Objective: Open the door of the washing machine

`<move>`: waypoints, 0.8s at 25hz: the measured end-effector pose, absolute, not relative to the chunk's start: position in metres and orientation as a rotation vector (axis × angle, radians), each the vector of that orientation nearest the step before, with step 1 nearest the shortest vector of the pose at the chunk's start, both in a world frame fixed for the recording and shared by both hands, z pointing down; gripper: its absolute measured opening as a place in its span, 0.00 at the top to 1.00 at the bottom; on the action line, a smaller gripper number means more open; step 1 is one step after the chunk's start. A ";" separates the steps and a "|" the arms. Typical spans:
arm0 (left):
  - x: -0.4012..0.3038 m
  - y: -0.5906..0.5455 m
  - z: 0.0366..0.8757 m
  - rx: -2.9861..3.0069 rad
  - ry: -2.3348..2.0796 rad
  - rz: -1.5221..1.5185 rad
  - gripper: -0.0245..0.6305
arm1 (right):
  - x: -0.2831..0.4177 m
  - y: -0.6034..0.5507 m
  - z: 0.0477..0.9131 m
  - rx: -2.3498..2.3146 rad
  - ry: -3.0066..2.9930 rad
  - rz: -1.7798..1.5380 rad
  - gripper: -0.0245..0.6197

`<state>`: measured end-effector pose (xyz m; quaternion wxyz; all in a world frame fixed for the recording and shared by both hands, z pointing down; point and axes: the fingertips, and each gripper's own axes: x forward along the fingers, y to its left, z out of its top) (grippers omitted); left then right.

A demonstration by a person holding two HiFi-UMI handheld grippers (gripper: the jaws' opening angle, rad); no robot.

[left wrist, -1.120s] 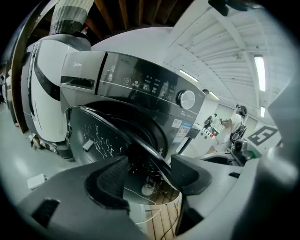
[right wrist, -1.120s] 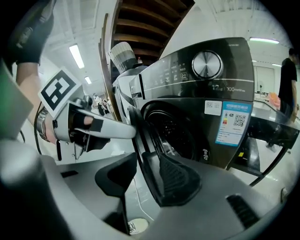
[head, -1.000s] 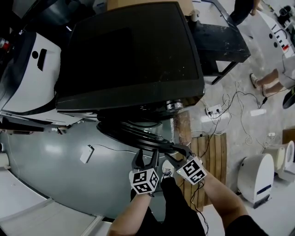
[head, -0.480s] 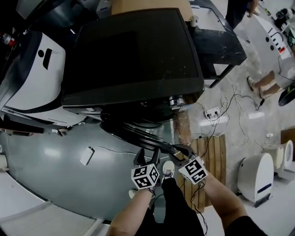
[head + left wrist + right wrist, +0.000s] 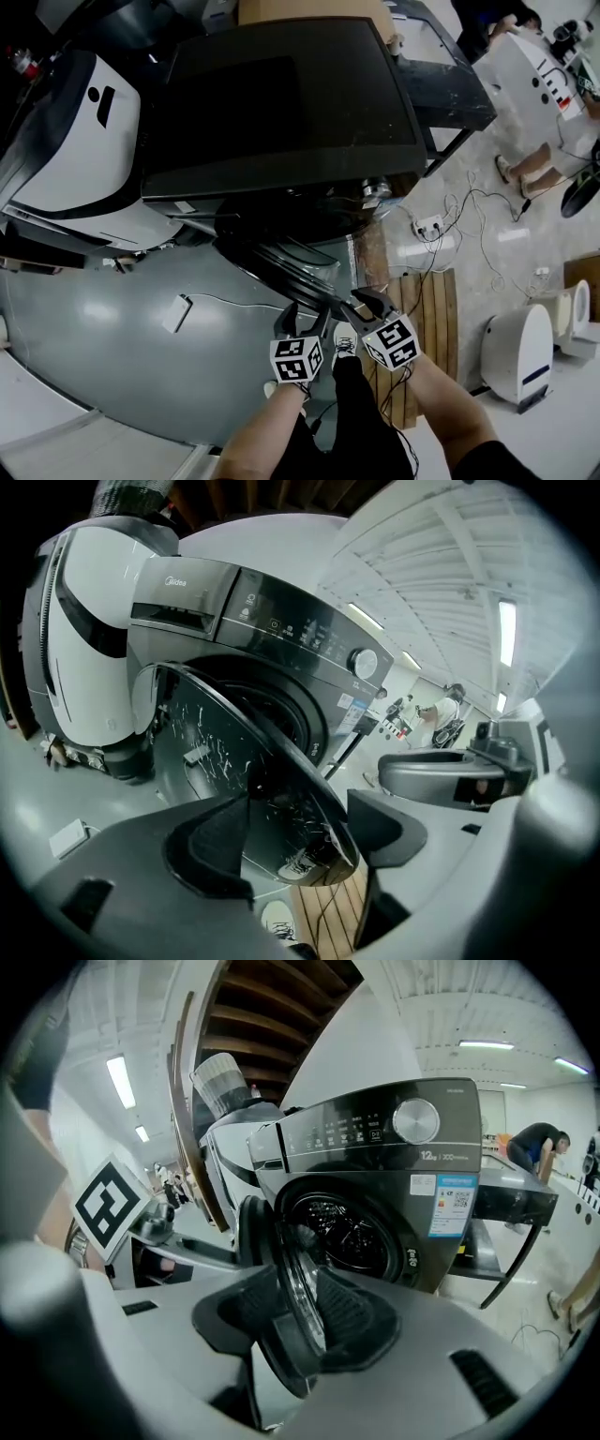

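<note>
Swung wider, the washing machine door (image 5: 281, 272) is pinched at its rim by the just-narrowing right gripper (image 5: 361, 302). The left gripper (image 5: 307, 315), pointed downward alongside, was just spread wide.

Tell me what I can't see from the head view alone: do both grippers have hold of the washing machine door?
Observer: No. In the right gripper view the right gripper is clamped on the door rim, its jaws having just been closing.
Operator: And the left one?
Observer: The left gripper straddles the door's edge without touching it; its jaws have just been opening.
Operator: Is the door off its latch?
Observer: Yes, swung out; the right gripper view shows the drum behind it.
</note>
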<state>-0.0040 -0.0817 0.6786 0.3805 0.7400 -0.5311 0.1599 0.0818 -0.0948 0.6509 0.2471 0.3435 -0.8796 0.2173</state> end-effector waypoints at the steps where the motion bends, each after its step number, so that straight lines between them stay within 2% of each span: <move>1: -0.007 -0.077 0.679 1.901 -1.343 0.420 0.47 | 0.076 -0.092 0.650 0.931 -2.403 0.594 0.74; 8: -0.034 -0.042 0.676 1.983 -1.253 0.507 0.47 | 0.017 -0.069 0.655 0.855 -2.432 0.610 0.74; 20: -0.109 0.012 0.672 1.952 -1.289 0.426 0.47 | -0.081 -0.020 0.658 0.629 -2.463 0.600 0.74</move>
